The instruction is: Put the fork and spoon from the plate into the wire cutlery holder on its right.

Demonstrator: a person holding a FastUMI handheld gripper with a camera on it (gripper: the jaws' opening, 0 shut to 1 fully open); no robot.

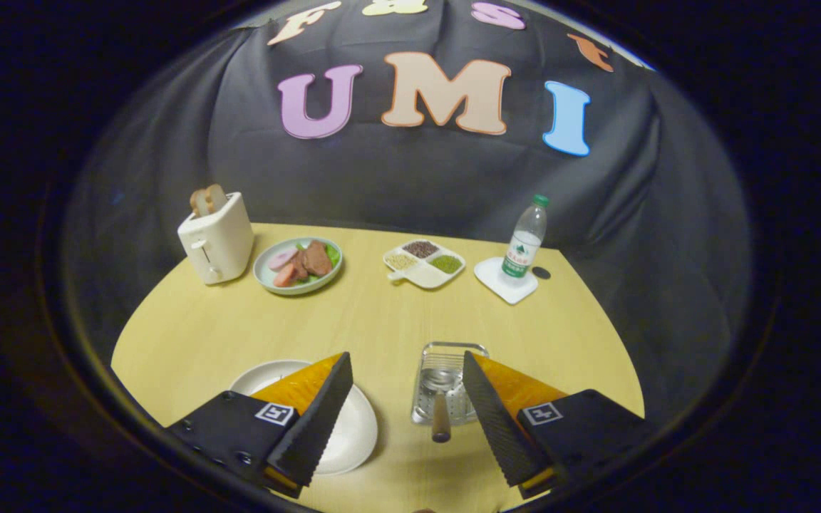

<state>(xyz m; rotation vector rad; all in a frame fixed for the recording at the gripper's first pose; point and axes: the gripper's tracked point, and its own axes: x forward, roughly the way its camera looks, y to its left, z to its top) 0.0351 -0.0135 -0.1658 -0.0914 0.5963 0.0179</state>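
My gripper (407, 370) hangs open above the near part of the wooden table, with nothing between its two orange-and-black fingers. The white plate (353, 434) lies under the left finger (314, 420), which hides most of it; the part I see is bare. The wire cutlery holder (445, 377) sits to the plate's right, just inside the right finger (496, 420). A utensil lies in it, its wooden handle (441, 420) sticking out over the near rim toward me. I cannot tell whether it is the fork or the spoon, and the finger covers the holder's right side.
Beyond the fingers stand a cream toaster (217, 239) with bread, a green plate of food (298, 265), a white divided dish (425, 265) and a water bottle (524, 246) on a white coaster (504, 281). Bare tabletop (382, 320) separates them from the plate and holder.
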